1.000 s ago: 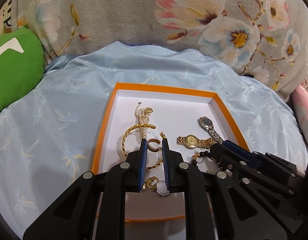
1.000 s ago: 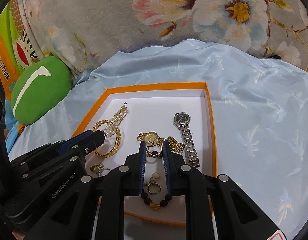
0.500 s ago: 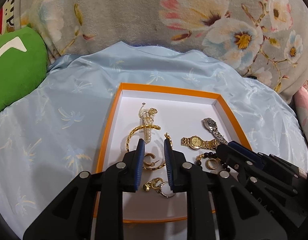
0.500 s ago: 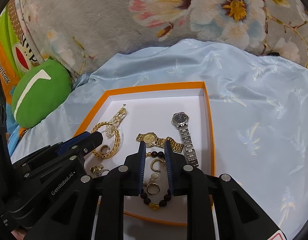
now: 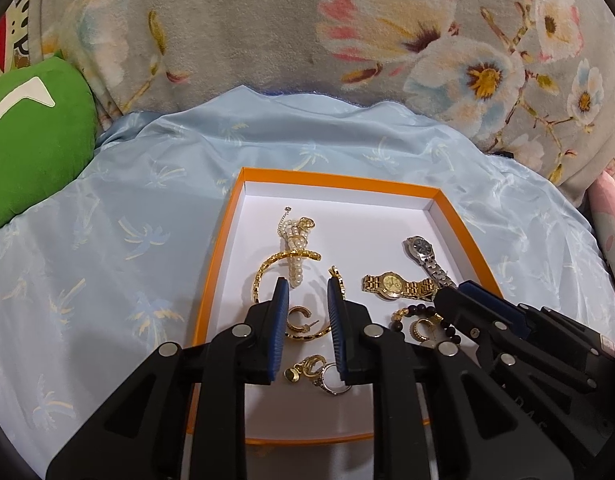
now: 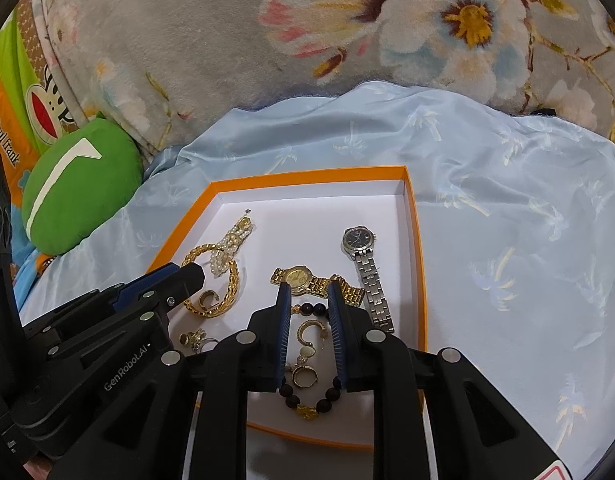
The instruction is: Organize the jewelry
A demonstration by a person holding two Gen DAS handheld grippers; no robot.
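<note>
An orange tray (image 5: 339, 178) with a white floor lies on pale blue cloth and holds the jewelry. My left gripper (image 5: 307, 284) stands slightly open just above a gold hoop earring (image 5: 296, 318) that lies loose on the tray floor inside a gold bangle (image 5: 263, 276). My right gripper (image 6: 309, 286) is also slightly open, over a second gold hoop earring (image 6: 309, 330) lying within a black bead bracelet (image 6: 307, 408). A pearl bracelet (image 5: 295, 244), a gold watch (image 6: 297, 276) and a silver watch (image 6: 359, 238) lie farther back. Neither pair of pads touches anything.
A small gold earring and a ring (image 5: 315, 368) lie near the tray's front edge. A green cushion (image 6: 75, 196) sits to the left and a flowered grey blanket (image 5: 267, 40) rises behind. Blue cloth (image 6: 507, 240) spreads to the right of the tray.
Both grippers have opened a little. Each has let go of the gold hoop earring that was pinched between its fingertips, and both earrings now lie on the tray floor.
</note>
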